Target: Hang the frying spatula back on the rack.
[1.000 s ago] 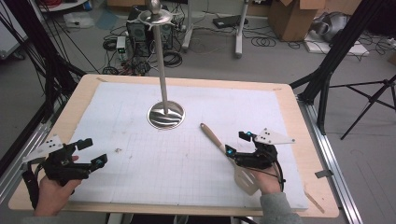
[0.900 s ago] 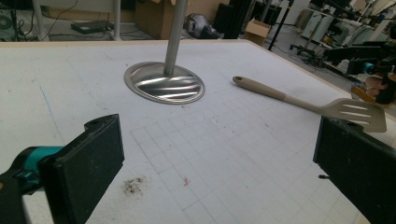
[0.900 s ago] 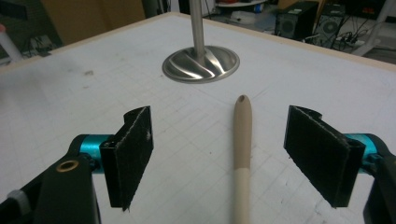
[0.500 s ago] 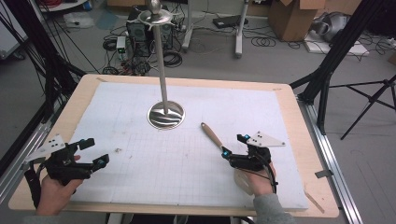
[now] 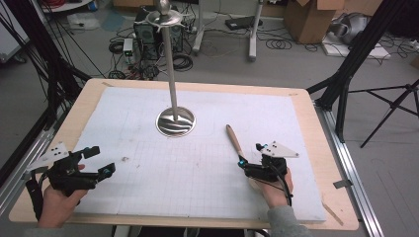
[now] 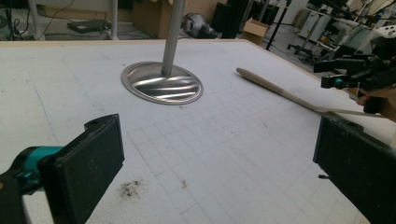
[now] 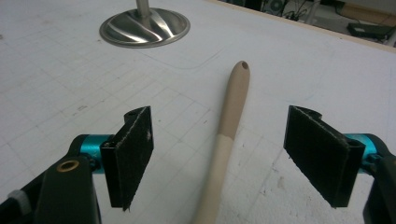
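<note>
The right gripper point(image 5: 248, 157) hovered over the wooden spatula point(image 5: 236, 143) — jaws apart, straddling its handle. The left gripper point(image 5: 100, 161) rested open near the board's left edge, well apart from the metal stand point(image 5: 175, 121).

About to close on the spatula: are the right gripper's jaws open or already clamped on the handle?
Open. The right gripper has its pads standing wide apart, with the spatula handle lying flat on the table between them, touching neither.
</note>
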`<state>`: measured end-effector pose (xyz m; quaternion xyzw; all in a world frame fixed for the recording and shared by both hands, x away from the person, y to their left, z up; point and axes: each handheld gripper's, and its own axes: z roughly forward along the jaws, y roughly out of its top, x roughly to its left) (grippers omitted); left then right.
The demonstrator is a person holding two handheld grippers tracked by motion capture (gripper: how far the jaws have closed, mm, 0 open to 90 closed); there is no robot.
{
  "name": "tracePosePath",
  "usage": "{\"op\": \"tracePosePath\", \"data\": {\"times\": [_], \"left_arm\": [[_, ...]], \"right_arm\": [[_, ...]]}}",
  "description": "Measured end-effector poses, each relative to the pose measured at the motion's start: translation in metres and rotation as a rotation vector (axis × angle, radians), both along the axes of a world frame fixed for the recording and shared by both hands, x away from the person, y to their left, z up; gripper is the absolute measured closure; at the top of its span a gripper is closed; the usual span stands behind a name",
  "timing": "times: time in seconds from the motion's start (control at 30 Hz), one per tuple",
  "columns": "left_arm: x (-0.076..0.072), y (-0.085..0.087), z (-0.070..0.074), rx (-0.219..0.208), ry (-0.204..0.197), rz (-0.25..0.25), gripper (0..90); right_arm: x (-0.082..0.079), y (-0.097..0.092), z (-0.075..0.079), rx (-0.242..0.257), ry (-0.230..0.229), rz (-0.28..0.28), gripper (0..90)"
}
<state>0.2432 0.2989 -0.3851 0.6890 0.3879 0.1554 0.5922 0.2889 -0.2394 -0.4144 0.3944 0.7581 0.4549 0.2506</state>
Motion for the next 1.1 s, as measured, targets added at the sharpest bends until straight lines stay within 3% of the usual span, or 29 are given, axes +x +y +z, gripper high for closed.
{"op": "tracePosePath", "data": {"times": [0.07, 0.23, 0.37, 0.5, 0.63, 0.97, 1.1], "left_arm": [[0.000, 0.000, 0.000, 0.000, -0.001, 0.001, 2.1], [-0.001, 0.000, 0.000, 0.003, -0.001, 0.003, 2.1], [-0.002, 0.000, 0.001, 0.003, -0.002, 0.005, 2.1], [-0.003, 0.001, 0.000, 0.005, 0.000, 0.007, 2.1], [-0.003, 0.000, 0.001, 0.001, -0.002, 0.007, 2.1], [-0.003, 0.001, 0.001, 0.003, -0.002, 0.007, 2.1], [-0.003, 0.002, 0.001, 0.001, -0.004, 0.008, 2.1]], "right_arm": [[0.000, 0.001, 0.000, 0.001, -0.009, -0.005, 23.4], [0.004, 0.006, -0.001, 0.040, 0.018, -0.036, 23.4], [0.006, 0.010, -0.002, 0.039, 0.024, -0.052, 23.4], [0.009, 0.012, -0.002, 0.051, 0.057, -0.058, 23.3], [0.008, 0.012, -0.001, 0.095, 0.059, -0.107, 23.2], [0.008, 0.020, -0.011, 0.037, 0.040, -0.126, 22.6], [0.008, 0.020, -0.017, 0.035, 0.043, -0.126, 22.6]]}}
